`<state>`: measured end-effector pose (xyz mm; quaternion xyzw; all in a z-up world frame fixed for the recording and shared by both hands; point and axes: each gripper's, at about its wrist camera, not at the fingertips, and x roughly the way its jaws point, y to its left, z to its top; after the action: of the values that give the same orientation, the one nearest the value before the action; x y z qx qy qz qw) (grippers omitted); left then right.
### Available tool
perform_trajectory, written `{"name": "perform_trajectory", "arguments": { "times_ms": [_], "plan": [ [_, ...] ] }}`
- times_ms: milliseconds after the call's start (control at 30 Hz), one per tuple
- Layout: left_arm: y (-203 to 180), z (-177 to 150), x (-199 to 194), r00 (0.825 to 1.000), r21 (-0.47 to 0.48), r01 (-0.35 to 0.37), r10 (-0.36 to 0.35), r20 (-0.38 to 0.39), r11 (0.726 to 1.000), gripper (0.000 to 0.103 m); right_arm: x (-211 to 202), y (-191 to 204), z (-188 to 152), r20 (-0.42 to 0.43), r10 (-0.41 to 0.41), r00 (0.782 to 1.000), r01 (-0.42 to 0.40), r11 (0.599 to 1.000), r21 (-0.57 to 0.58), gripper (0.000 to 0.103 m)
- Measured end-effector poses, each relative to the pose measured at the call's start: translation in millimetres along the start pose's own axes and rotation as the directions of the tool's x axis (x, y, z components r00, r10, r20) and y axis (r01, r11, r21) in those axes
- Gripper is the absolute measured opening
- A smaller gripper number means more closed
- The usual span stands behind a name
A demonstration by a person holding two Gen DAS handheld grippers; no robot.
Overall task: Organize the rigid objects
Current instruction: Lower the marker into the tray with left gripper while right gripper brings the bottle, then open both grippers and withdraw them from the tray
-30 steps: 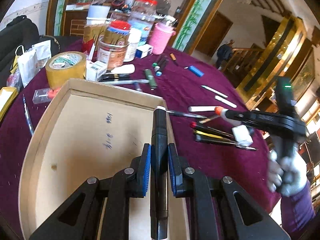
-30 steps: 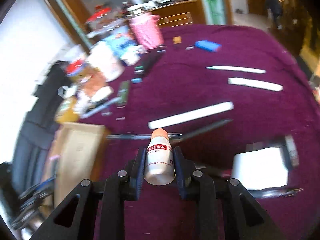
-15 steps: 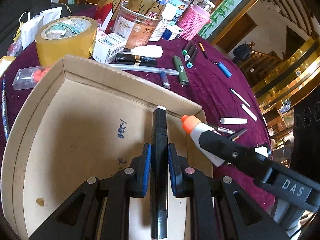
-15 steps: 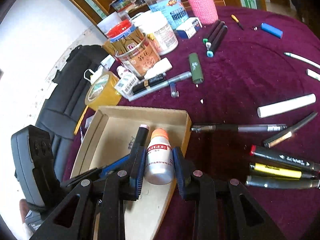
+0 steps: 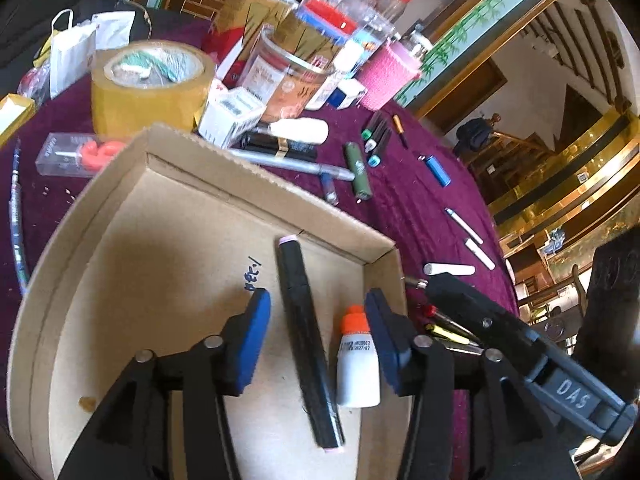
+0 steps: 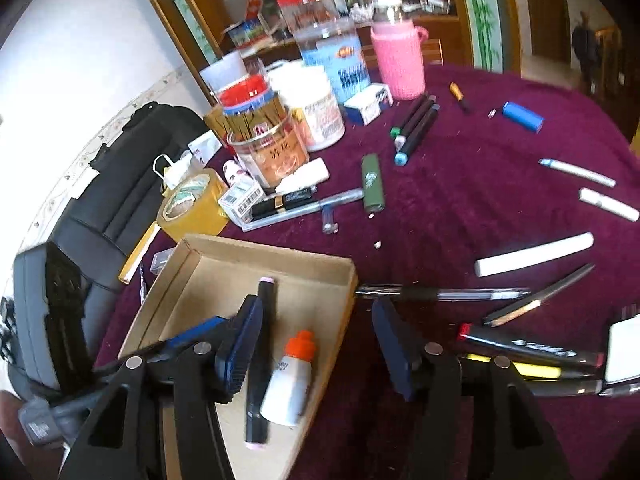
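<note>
A shallow cardboard box (image 5: 256, 184) (image 6: 224, 248) lies on the purple tablecloth. Inside it lie a black marker (image 5: 306, 336) (image 6: 260, 360) and a small white bottle with an orange cap (image 5: 357, 364) (image 6: 290, 380), side by side. My left gripper (image 5: 318, 312) is open above the box, its blue pads either side of both items. My right gripper (image 6: 318, 320) is open too, just above the box's right wall; its body shows in the left wrist view (image 5: 520, 344). Loose pens, markers and chalk sticks (image 6: 532, 254) lie on the cloth to the right.
Behind the box stand a tape roll (image 5: 150, 80) (image 6: 192, 206), jars (image 6: 272, 148), a pink-sleeved bottle (image 6: 398, 60) and small cartons. A green lighter (image 6: 372, 188), a blue lighter (image 6: 522, 116) and markers (image 6: 532, 350) lie on the cloth. A black bag (image 6: 120, 184) sits left.
Both grippers have opened. The black marker has left my left gripper and the white bottle my right gripper; both now lie in the box. The right gripper came over the box from the right.
</note>
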<state>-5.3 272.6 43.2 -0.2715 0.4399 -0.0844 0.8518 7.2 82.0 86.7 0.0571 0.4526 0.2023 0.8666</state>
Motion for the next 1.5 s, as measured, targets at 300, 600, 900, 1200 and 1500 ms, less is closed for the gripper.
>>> {"name": "perform_trajectory", "arguments": {
  "times_ms": [300,600,900,1200,1500],
  "plan": [
    [-35.8,-23.2,-34.3,0.991,0.123,-0.114,0.104,0.085,0.986,0.066,-35.0,-18.7,-27.2,0.071,-0.044,0.997,0.049,0.997,-0.063,0.069],
    [-104.3,-63.8,-52.7,0.94,0.304,-0.316,0.254,0.226,0.899,0.078,-63.9,-73.3,-57.2,0.127,-0.137,0.982,0.139,0.99,-0.005,0.074],
    [-161.8,-97.6,-47.5,0.912,0.43,-0.397,0.297,0.281,0.811,0.079,-97.2,-129.0,-76.1,0.176,-0.186,0.967,0.175,0.982,0.077,0.077],
    [-196.0,-114.2,-25.4,0.917,0.498,-0.397,0.311,0.251,0.771,0.079,-121.9,-184.9,-81.0,0.211,-0.231,0.95,0.197,0.965,0.17,0.078],
    [-211.6,-118.1,6.0,0.915,0.536,-0.403,0.345,0.211,0.742,0.079,-140.0,-243.4,-65.0,0.255,-0.29,0.922,0.215,0.934,0.286,0.081]
  ]
}}
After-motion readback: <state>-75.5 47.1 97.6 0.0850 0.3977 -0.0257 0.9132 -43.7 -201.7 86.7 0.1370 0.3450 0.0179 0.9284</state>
